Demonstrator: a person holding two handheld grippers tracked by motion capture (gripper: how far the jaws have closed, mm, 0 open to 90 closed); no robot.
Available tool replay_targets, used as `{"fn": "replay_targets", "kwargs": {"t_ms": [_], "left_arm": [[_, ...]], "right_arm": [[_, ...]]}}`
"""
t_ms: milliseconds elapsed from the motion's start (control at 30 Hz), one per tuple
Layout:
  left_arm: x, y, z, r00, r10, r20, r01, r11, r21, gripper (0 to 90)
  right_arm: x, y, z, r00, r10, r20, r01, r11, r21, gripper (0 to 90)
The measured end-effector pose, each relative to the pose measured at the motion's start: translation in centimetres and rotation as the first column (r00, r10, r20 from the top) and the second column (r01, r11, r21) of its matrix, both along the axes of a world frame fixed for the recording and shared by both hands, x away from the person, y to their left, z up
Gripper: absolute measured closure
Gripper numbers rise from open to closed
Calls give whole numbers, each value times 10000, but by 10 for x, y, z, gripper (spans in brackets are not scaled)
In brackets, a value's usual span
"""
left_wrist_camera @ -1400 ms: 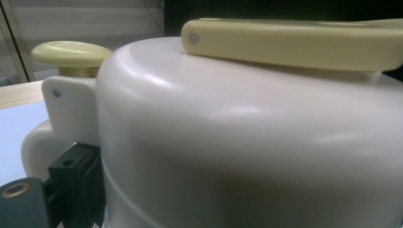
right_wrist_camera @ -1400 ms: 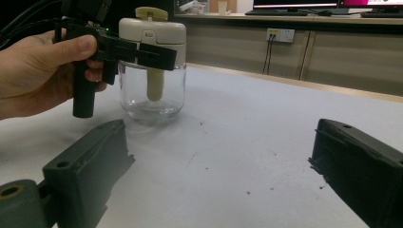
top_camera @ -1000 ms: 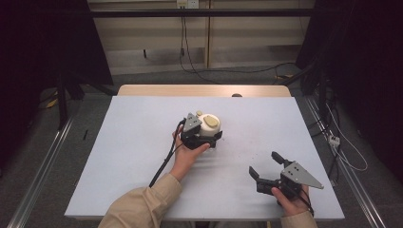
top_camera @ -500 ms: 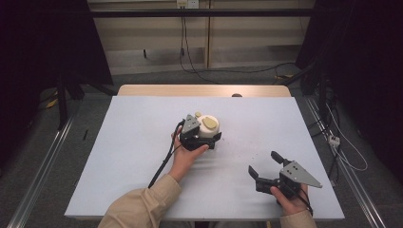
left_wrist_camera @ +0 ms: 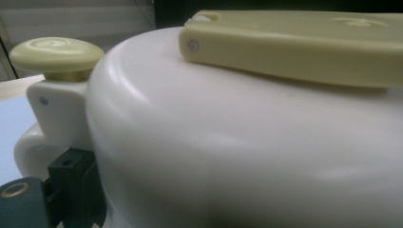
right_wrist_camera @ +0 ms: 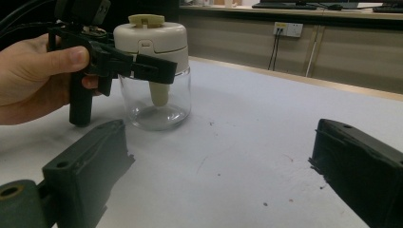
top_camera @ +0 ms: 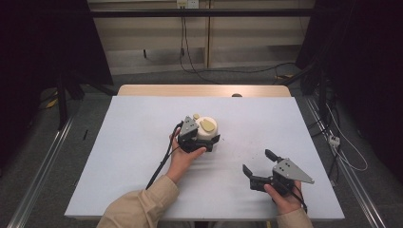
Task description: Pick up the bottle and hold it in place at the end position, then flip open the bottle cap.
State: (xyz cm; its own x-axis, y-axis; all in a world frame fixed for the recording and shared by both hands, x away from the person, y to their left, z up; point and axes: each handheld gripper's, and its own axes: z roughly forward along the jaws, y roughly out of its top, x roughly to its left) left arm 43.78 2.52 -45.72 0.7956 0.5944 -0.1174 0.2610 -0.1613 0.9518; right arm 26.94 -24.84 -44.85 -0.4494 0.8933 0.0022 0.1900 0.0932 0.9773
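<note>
Your left gripper [top_camera: 205, 142] has its jaws closed around the jar [right_wrist_camera: 154, 102], just under the white lid [top_camera: 206, 127]; your right gripper [top_camera: 259, 167] hangs wide open and empty, near the table's [top_camera: 128, 152] front edge. The jar stands upright on the table, just ahead of your left hand [top_camera: 183, 154] and well apart from the right gripper, up and to its left. The step looks like steadying the jar while the lid is worked. To do it well, keep the left jaws level on the lid's lower rim, not on the glass, so the jar does not tip or slip. Bring the right gripper in from the side, toward the 2 yellow parts on top: the flat handle [left_wrist_camera: 294, 45] and the small knob [left_wrist_camera: 56, 53]. Whether the lid is loose, you cannot tell. The table is pale, with a few dark specks [right_wrist_camera: 211, 124] between the 2 grippers. Beyond it, a wooden edge [top_camera: 199, 90], wall panels, a socket [right_wrist_camera: 288, 29] and loose cables [top_camera: 190, 52].
</note>
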Motion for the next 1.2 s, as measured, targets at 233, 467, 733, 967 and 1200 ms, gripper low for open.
{"fn": "replay_targets", "kwargs": {"t_ms": [233,467,733,967,1200], "left_arm": [[-1,0,0,10000,18,25,-18,10000,7,61],[-1,1,0,10000,-14,51,14,10000,9,61],[-1,1,-1,10000,-15,93,15,10000,2,61],[-1,1,-1,10000,-13,96,13,10000,10,61],[-1,1,-1,10000,-17,94,16,10000,31,62]], "right_arm": [[3,2,-1,9997,12,-259,-10,10000,78,45],[9,8,2,9989,92,-470,-88,9999,93,45],[15,18,6,9979,190,-612,-190,9998,2,48],[20,22,8,9959,188,-890,-194,9998,-49,53],[24,27,10,9942,211,-1058,-218,9997,-52,58]]}}
